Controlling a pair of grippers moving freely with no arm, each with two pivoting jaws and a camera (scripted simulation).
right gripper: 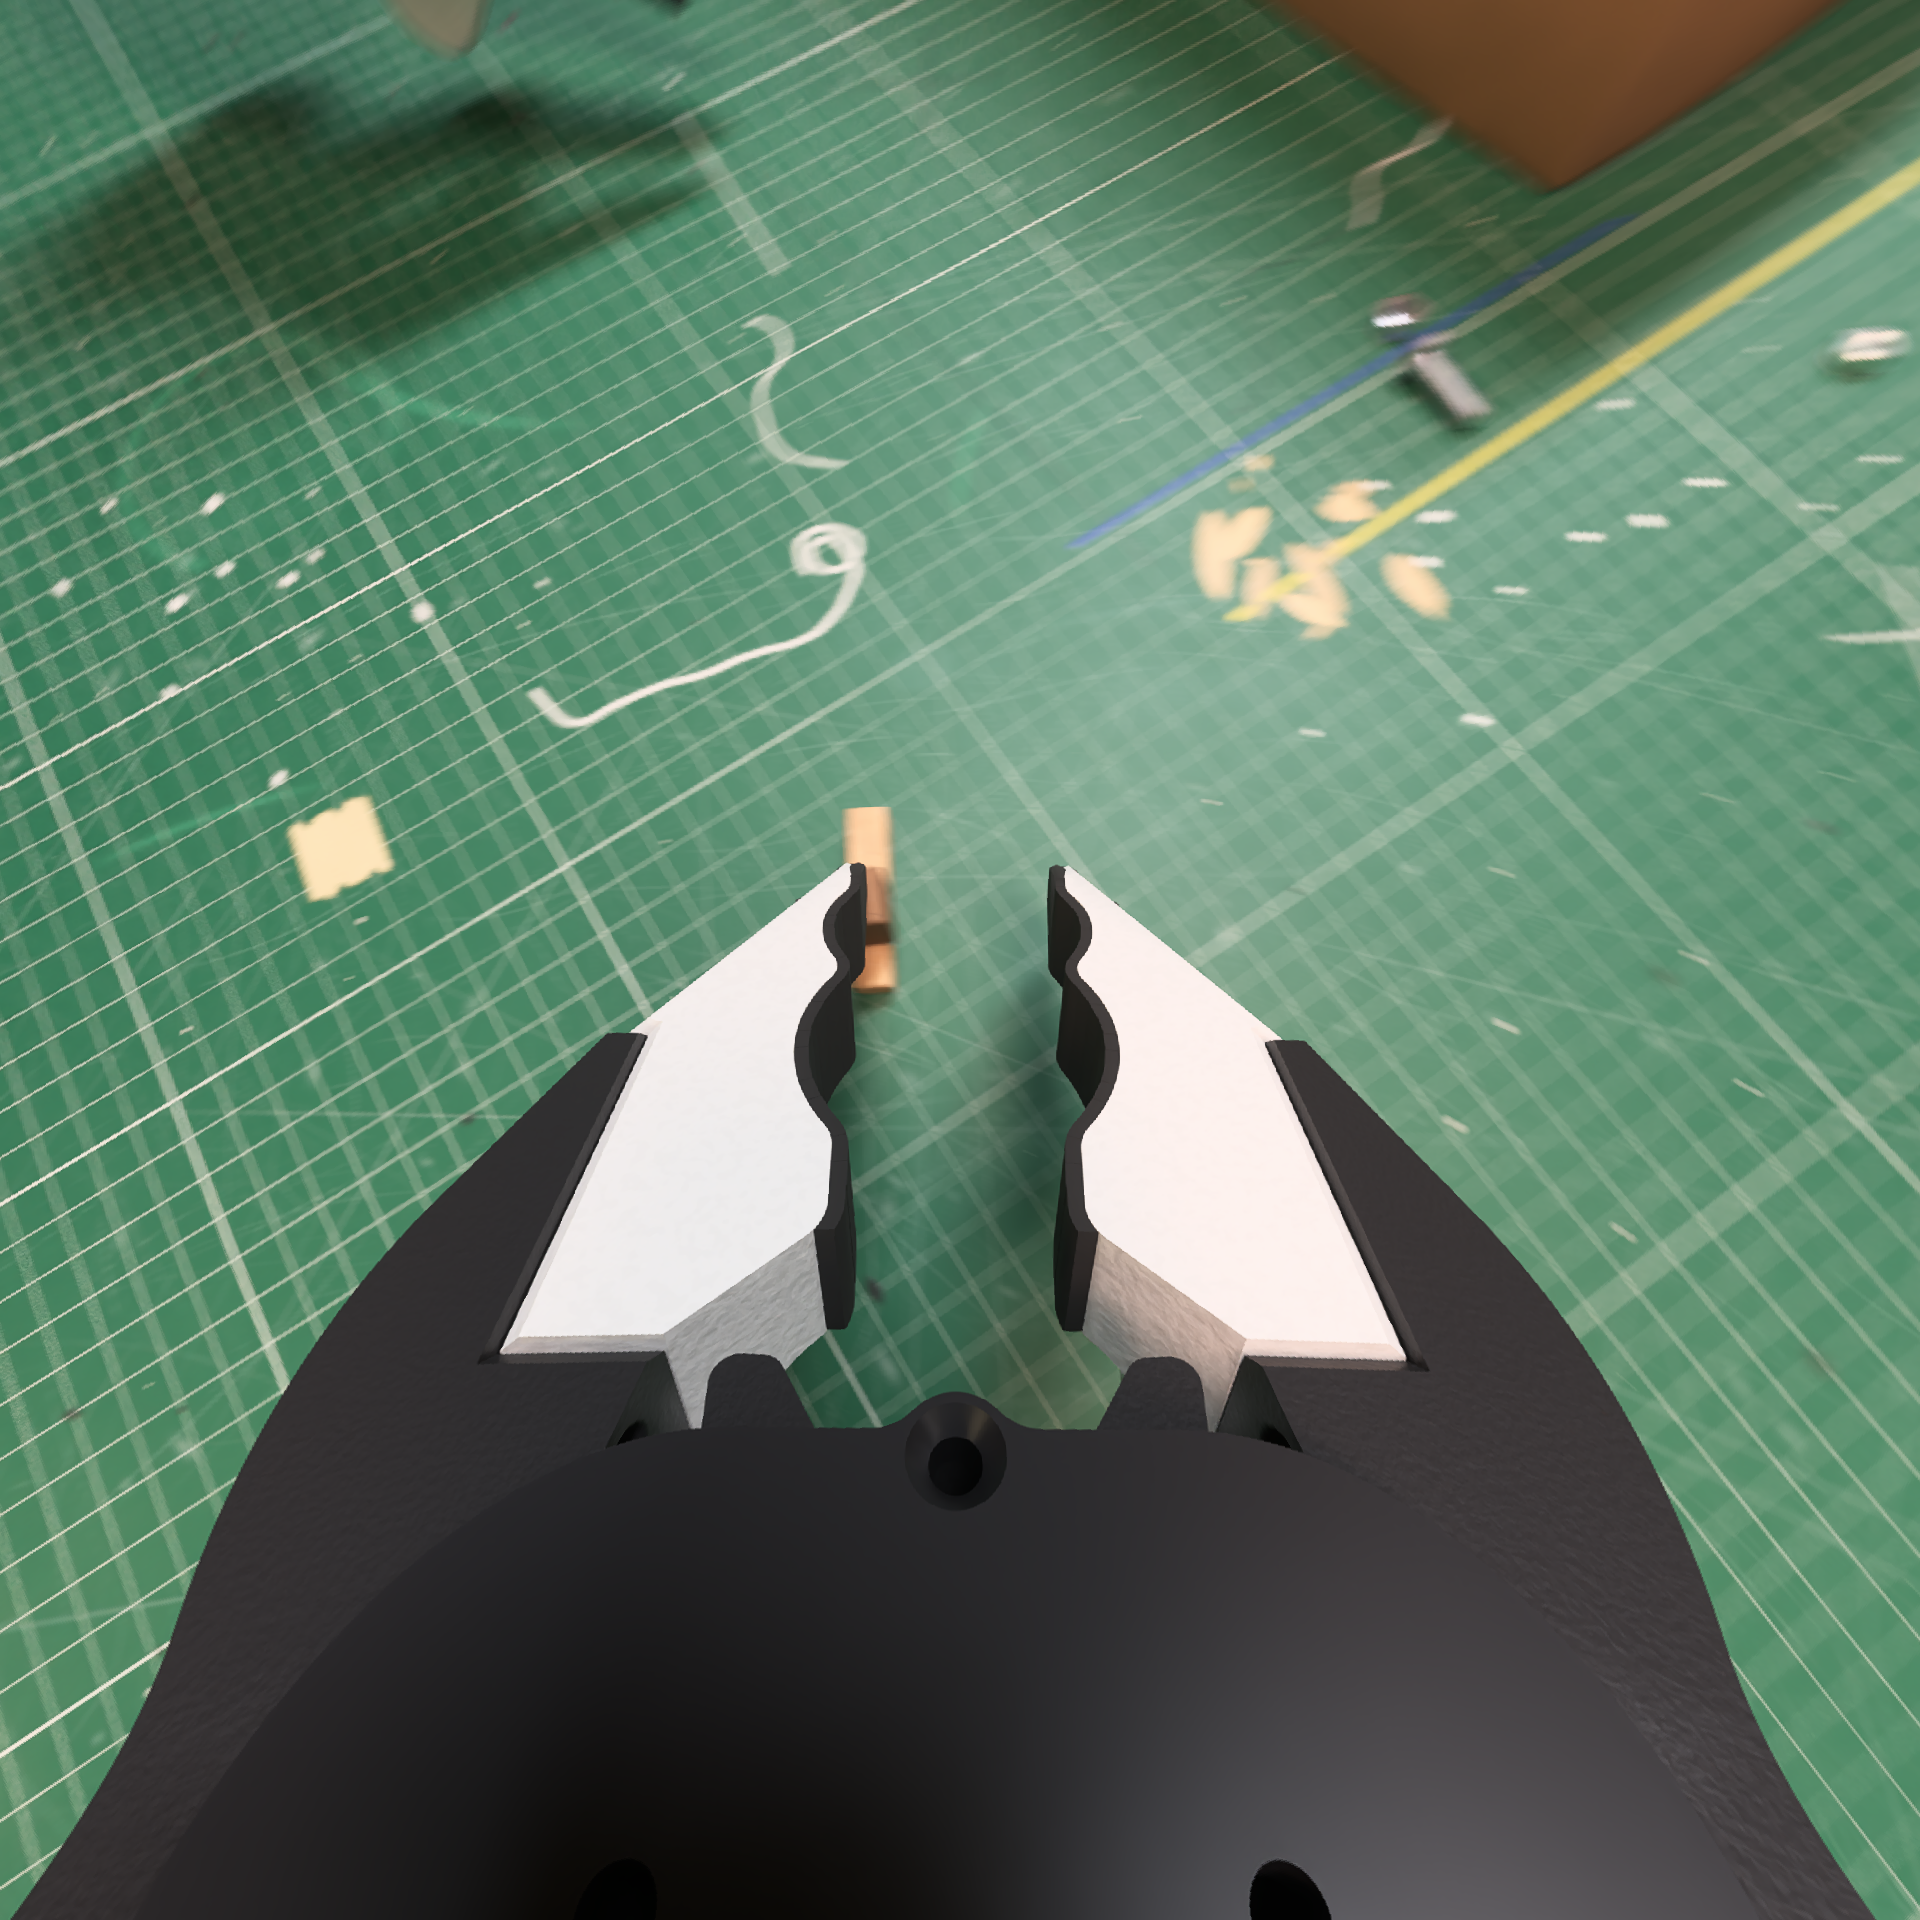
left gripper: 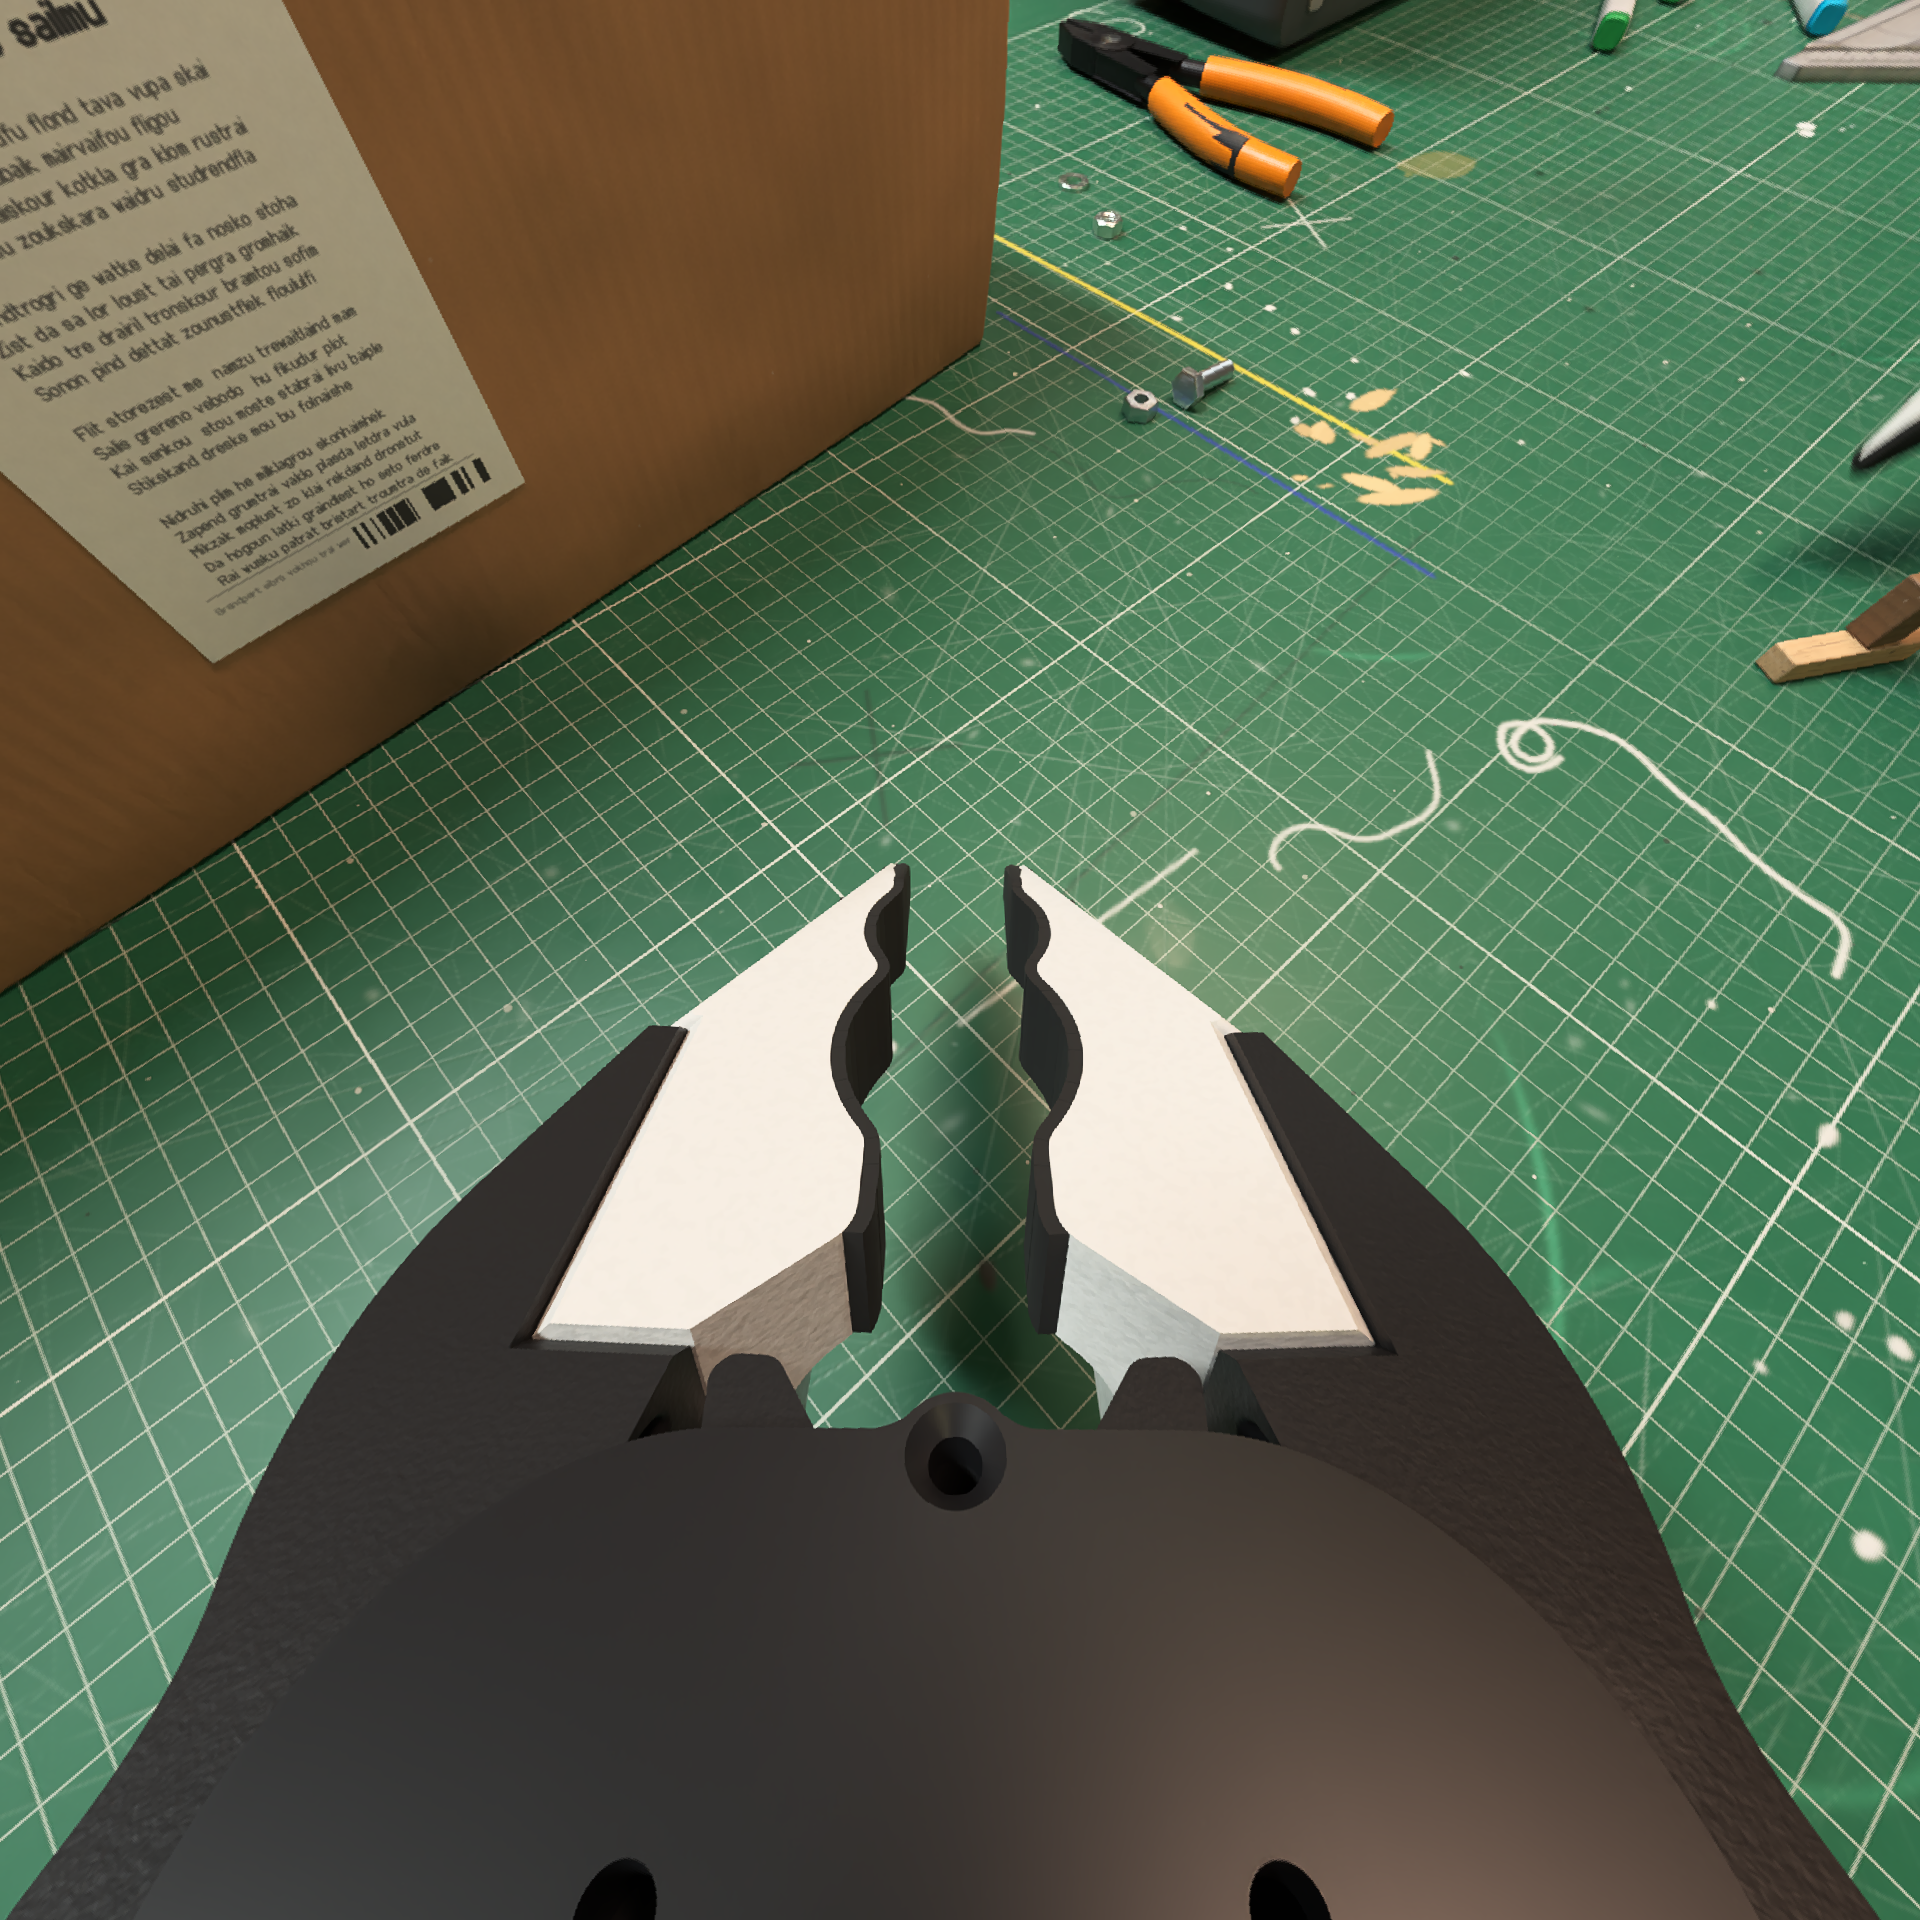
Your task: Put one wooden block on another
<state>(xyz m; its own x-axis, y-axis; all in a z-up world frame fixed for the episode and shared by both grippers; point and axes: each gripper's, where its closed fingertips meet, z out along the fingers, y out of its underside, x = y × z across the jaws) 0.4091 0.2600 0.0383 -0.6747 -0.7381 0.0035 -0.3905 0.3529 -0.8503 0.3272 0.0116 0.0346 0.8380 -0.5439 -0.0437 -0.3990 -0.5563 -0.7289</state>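
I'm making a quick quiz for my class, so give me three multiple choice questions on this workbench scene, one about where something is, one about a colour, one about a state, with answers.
1. In the left wrist view, where does the cardboard box stand?
A. upper left
B. lower right
C. dead centre

2. What colour are the handles of the pliers?
A. blue
B. orange
C. red

3. In what state is the right gripper?
A. shut on a wooden block
B. shut on a bolt
C. open, holding nothing

Answers: 1 A, the box fills the upper left above the green cutting mat. 2 B, both handles are orange with black jaws. 3 C, its fingers stand apart with mat between them, and the light wooden block lies on the mat beyond its left fingertip.
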